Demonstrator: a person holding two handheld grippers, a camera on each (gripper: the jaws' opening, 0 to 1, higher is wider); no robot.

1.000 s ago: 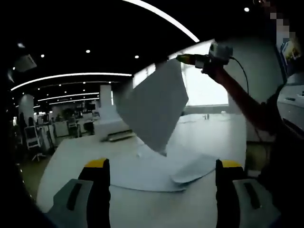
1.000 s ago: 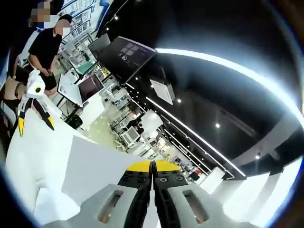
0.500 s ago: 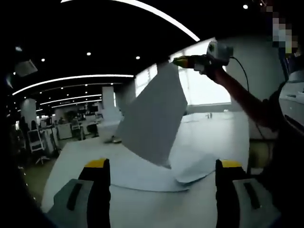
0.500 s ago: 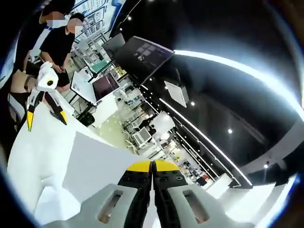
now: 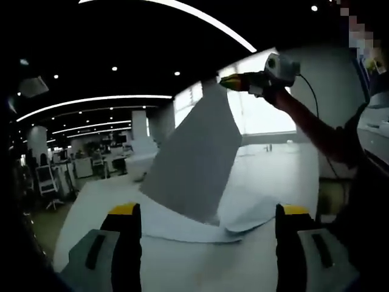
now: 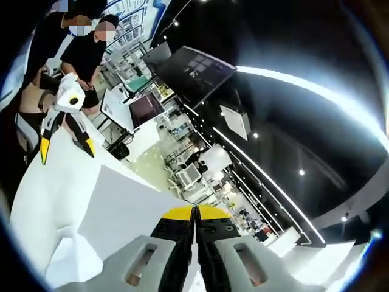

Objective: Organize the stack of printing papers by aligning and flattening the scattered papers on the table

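White table (image 5: 182,261) holds loose papers (image 5: 243,213), unaligned; the right gripper (image 5: 234,81) pinches one sheet (image 5: 194,158) aloft, the left gripper (image 5: 205,210) gapes wide.

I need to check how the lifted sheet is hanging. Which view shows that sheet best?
The left gripper view: the lifted sheet hangs nearly whole there, pinched at its top corner by the right tongs, its lower edge near the papers on the table. The right gripper view shows only part of it, seen past those shut tongs.

Dim office, ceiling light strips (image 5: 91,97), bright windows (image 5: 261,115)
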